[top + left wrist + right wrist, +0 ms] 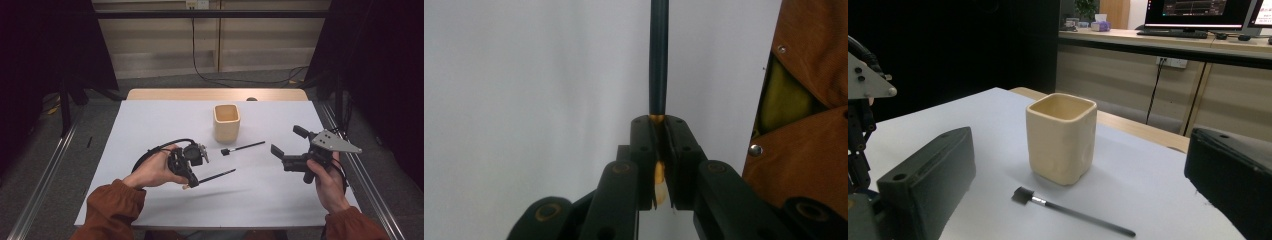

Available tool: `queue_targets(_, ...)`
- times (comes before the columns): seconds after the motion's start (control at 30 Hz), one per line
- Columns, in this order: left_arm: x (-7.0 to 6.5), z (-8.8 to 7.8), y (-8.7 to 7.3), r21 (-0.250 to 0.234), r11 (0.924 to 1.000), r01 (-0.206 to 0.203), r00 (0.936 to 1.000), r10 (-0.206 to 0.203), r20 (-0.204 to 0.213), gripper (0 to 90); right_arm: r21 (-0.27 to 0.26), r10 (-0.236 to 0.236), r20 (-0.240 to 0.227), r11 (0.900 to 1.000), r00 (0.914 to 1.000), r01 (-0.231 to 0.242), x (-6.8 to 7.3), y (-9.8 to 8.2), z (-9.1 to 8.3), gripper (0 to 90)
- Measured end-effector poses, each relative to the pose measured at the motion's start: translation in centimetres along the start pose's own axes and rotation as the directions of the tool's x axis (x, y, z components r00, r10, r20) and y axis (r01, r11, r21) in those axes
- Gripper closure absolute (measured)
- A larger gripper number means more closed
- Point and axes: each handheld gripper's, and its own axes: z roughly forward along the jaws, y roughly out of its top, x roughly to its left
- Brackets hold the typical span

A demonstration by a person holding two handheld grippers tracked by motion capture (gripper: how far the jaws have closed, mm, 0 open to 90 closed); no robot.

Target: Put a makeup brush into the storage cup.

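Black brush in the grip: a slim dark-handled brush (216, 176) is clamped at its yellowish end between the jaws of the left gripper (192, 183), its handle reaching out to the right just over the sheet; in the left gripper view the handle (658, 60) runs straight up from the closed pads.
Left gripper: held in the left hand (152, 170) near the middle of the table, slightly left; jaws drawn narrow on the brush.
Right gripper: raised off the table at the right side in the right hand (327, 182); its tongs (289, 142) are spread wide, with nothing between them.
Second brush: a small flat-headed brush (243, 147) is lying on the sheet between the two grippers, just near of the cup, not touching it.
Cup: a cream square-sided cup (226, 122) is standing upright, far of centre.
Surface: a white sheet (150, 120) is laid over a wooden table (150, 94).
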Motion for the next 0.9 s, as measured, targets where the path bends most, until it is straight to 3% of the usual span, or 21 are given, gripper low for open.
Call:
queue_targets(0.1, 0.0, 0.0, 0.0, -0.01, 0.9999, 0.013, 0.9999, -0.013, 0.006, 83.8, -0.002, -0.003, -0.008, 1.0, 1.0, 0.003, 0.0, 0.3, 0.5, 0.0)
queue_targets(0.13, 0.0, 0.0, 0.0, -0.001, 1.0, -0.002, 1.0, 0.002, 0.001, 83.8, 0.003, 0.0, -0.021, 1.0, 0.9998, 0.0, 0.1, 0.3, 0.6, 0.0)
queue_targets(0.4, 0.0, 0.1, 0.1, 0.001, 1.0, -0.001, 1.0, 0.001, 0.004, 83.7, 0.045, -0.019, -0.103, 0.999, 0.9945, 0.024, 1.1, 0.4, 2.0, 0.0)
queue_targets(0.43, -0.2, 0.2, 0.1, -0.008, 0.9998, 0.018, 0.9998, -0.018, 0.004, 83.6, 0.048, -0.018, -0.118, 0.999, 0.9928, 0.024, 1.2, 0.4, 2.2, 0.0)
queue_targets(0.47, -0.1, 0.1, 0.1, 0.004, 1.0, -0.003, 1.0, 0.003, 0.003, 83.7, 0.049, -0.015, -0.132, 0.999, 0.9912, 0.021, 1.4, 0.5, 2.4, 0.0)
queue_targets(0.53, -0.1, 0.2, 0.2, 0.005, 1.0, -0.001, 1.0, 0.001, 0.002, 83.6, 0.057, -0.015, -0.154, 0.998, 0.988, 0.024, 1.7, 0.7, 2.8, 0.0)
queue_targets(0.73, -0.2, 0.2, 0.3, 0.006, 1.0, -0.005, 1.0, 0.005, 0.007, 83.6, 0.072, -0.015, -0.228, 0.997, 0.9735, 0.032, 2.5, 1.0, 4.0, 0.0)
queue_targets(0.9, -0.3, 0.1, 0.4, 0.014, 0.9998, -0.015, 0.9998, 0.015, 0.011, 83.6, 0.097, -0.025, -0.305, 0.994, 0.9521, 0.057, 3.2, 1.4, 4.9, 0.0)
